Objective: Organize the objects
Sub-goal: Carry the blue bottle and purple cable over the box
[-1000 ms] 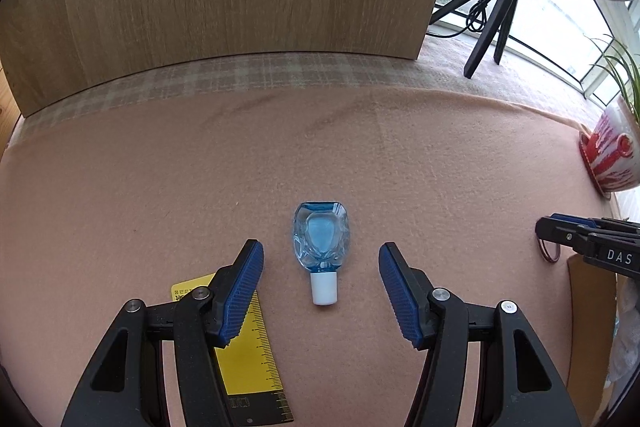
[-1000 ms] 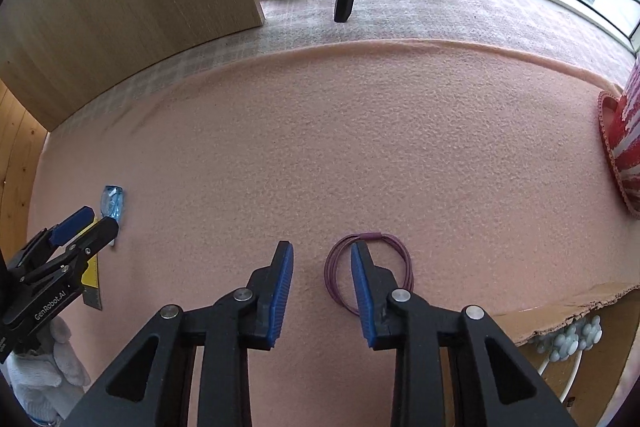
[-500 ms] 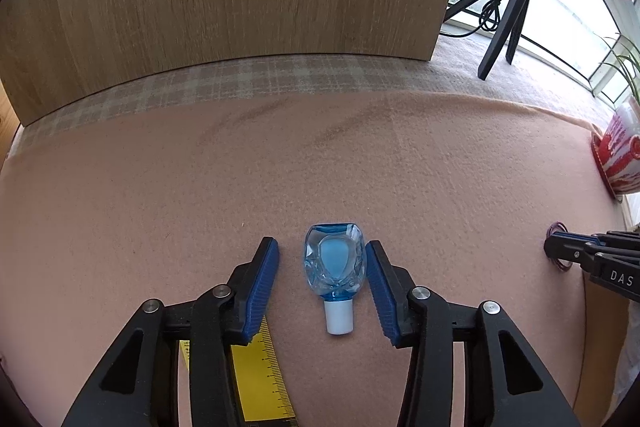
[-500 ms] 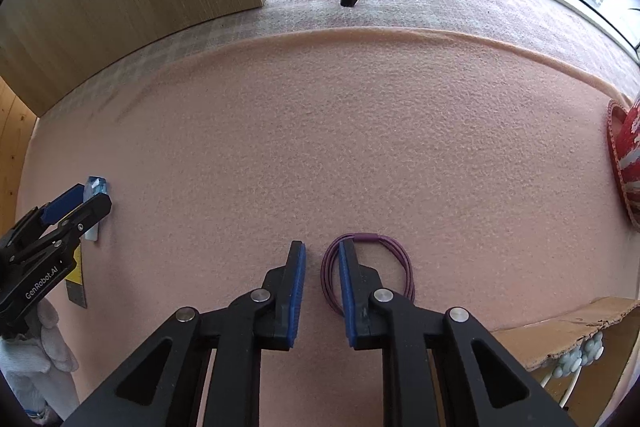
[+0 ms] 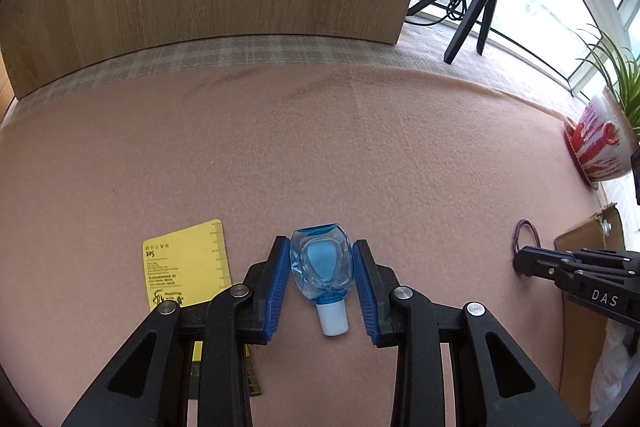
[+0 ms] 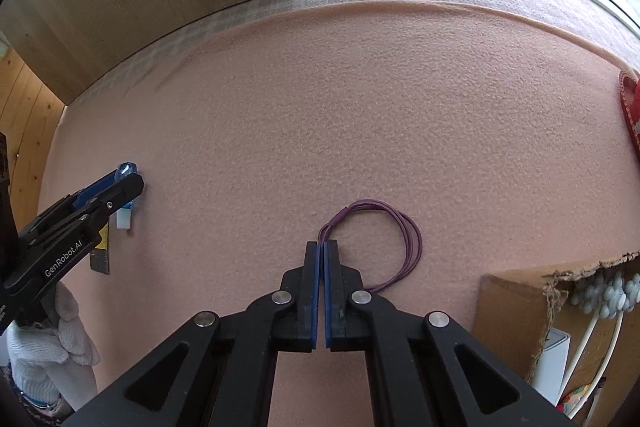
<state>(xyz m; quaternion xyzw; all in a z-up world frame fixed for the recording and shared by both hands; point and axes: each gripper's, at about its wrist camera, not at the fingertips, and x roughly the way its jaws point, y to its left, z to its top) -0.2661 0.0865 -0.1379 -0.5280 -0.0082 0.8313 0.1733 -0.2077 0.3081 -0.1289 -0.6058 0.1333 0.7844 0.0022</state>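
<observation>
my left fingers (image 5: 322, 281) have just closed around the bottle (image 5: 322, 269), cap toward me; right fingers (image 6: 321, 255) pinch the band (image 6: 384, 243).

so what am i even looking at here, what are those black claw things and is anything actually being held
They are two hand-held grippers, one in each of a person's hands, each carrying a wide-angle camera that looks along its jaws. One picture comes from each. The left gripper has just been closing its jaws on a small blue bottle lying on the pink cloth, beside a yellow card. The right gripper has its jaws pinched shut on one side of a purple cord loop. A cardboard box sits at the right.
</observation>
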